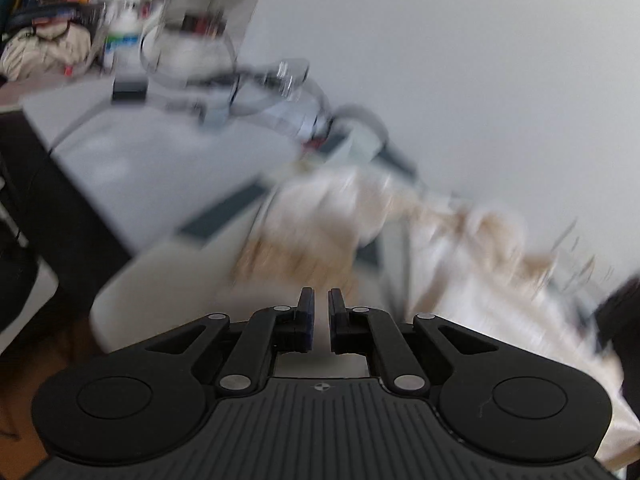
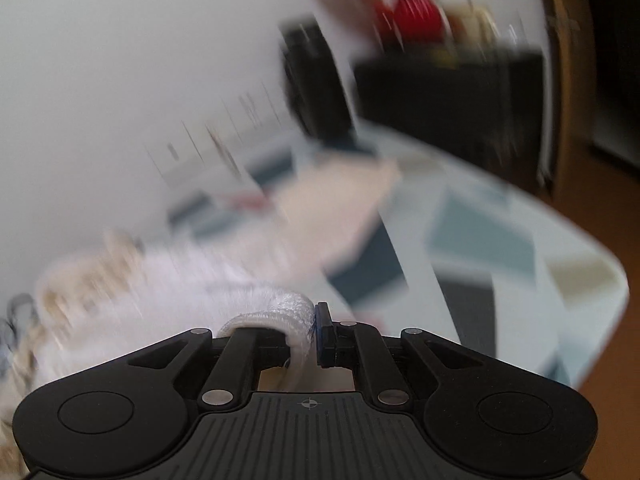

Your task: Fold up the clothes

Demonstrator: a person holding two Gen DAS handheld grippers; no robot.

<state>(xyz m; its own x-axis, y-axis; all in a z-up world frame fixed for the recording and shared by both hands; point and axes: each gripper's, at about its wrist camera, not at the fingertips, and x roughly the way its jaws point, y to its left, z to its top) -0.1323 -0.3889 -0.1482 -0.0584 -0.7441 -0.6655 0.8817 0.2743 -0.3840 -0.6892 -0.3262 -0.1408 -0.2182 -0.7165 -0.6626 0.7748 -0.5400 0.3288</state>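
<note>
The right gripper pinches the white garment's edge; the left gripper, nearly closed, holds nothing — best carry the cloth slowly, taut, across the table.

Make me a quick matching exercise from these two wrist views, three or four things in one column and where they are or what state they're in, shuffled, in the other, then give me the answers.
Column one:
1. left gripper
2. right gripper
3. white garment
4. table

Column two:
A. pale top with dark blue-grey patches
B. small gap between the fingers, nothing between them
C. a bunched edge pinched in a gripper
D. closed on a fold of cloth

Pairs: 1-B, 2-D, 3-C, 4-A
</note>
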